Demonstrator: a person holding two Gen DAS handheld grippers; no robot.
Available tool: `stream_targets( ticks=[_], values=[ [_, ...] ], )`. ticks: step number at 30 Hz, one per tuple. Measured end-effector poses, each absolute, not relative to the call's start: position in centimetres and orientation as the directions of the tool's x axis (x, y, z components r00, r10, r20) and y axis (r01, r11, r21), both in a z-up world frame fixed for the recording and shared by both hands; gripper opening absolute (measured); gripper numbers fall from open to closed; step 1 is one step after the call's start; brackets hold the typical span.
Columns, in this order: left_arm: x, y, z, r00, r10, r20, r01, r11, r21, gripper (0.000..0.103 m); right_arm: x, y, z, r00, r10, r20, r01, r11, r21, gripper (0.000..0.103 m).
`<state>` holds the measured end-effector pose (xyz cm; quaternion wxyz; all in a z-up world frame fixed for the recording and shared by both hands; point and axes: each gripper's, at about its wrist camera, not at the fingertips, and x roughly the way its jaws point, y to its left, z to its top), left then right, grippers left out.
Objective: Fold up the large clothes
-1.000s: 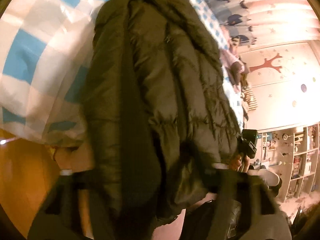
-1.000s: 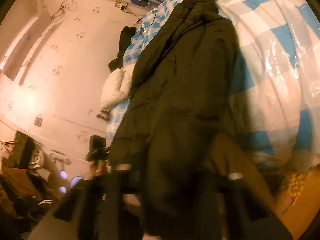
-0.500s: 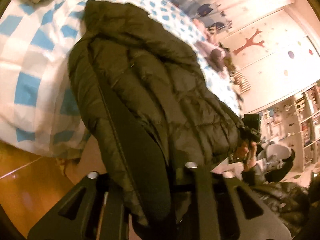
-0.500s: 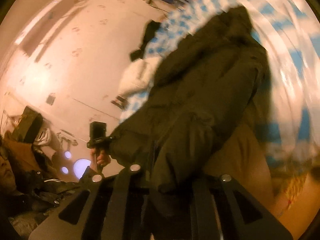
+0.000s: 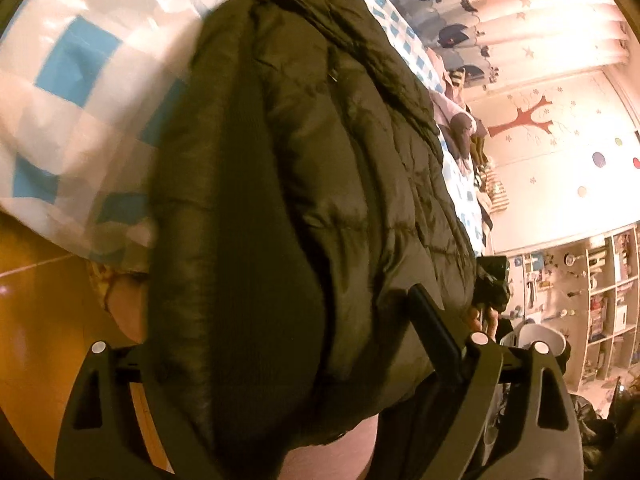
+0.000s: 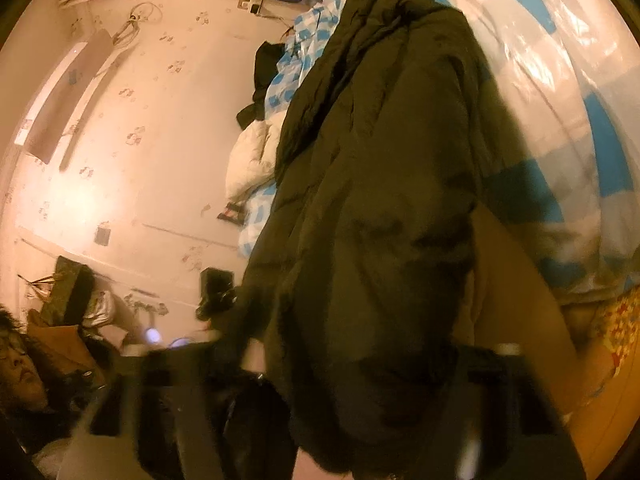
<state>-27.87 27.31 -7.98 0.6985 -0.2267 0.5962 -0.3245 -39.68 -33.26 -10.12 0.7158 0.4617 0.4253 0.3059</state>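
A large dark olive puffer jacket (image 5: 320,160) lies lengthwise on a bed with a blue and white checked cover (image 5: 80,80), its lower hem hanging over the bed's near edge. My left gripper (image 5: 280,360) has its jaws spread wide, with the thick hem bunched between them. One finger (image 5: 436,332) shows against the fabric. In the right wrist view the same jacket (image 6: 400,200) fills the middle. My right gripper (image 6: 360,380) is blurred and the hem drapes over it, hiding the fingertips.
The wooden floor (image 5: 36,312) lies below the bed edge. A white padded garment (image 6: 252,160) and dark clothes (image 6: 264,76) lie at the far side of the bed by the wall. Shelves (image 5: 600,288) stand at the right. The person's face (image 6: 20,364) shows at lower left.
Both grippers dropped back down toward the bed edge after a brief lift. The left gripper's jaws are spread wider around the hem than half a second ago.
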Motion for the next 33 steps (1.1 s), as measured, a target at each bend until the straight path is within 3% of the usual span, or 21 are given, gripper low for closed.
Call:
stream_targets(
  ticks=[1,4,7,13,20,28,33],
  values=[
    [-28.0,26.7,-8.0,0.075,-0.721,-0.689,0.191,0.688,-0.700,0.053,-39.7,-33.2,-9.9,0.464,0.824,-0.326,-0.048,0.391,0.919,0.025],
    [-28.1,25.9,-7.0,0.073,-0.728,-0.681,0.209,0.679,-0.704,0.020,-40.0,-32.5,-8.7,0.503,0.815,-0.289,-0.080,0.377,0.923,0.014],
    [-28.8,25.7,-4.1,0.119,-0.755,-0.645,0.255,0.651,-0.715,0.010,-40.7,-31.9,-6.6,0.528,0.824,-0.207,-0.153,0.332,0.931,0.012],
    [-31.2,26.1,2.2,0.166,-0.801,-0.575,0.368,0.592,-0.717,0.008,-43.5,-32.3,-1.7,0.559,0.829,-0.029,-0.313,0.244,0.918,0.012],
    [-34.6,29.3,6.7,0.236,-0.846,-0.478,0.381,0.533,-0.755,0.008,-49.3,-34.5,1.5,0.593,0.777,0.209,-0.483,0.136,0.865,0.012],
    [-33.0,30.3,1.2,0.209,-0.857,-0.472,0.252,0.513,-0.820,0.008,-49.4,-35.3,-3.3,0.640,0.739,0.210,-0.389,0.075,0.918,0.012],
    [-30.9,29.6,2.0,0.236,-0.864,-0.446,0.262,0.498,-0.827,0.008,-47.7,-36.3,-2.4,0.652,0.722,0.230,-0.402,0.072,0.913,0.012]
  ],
)
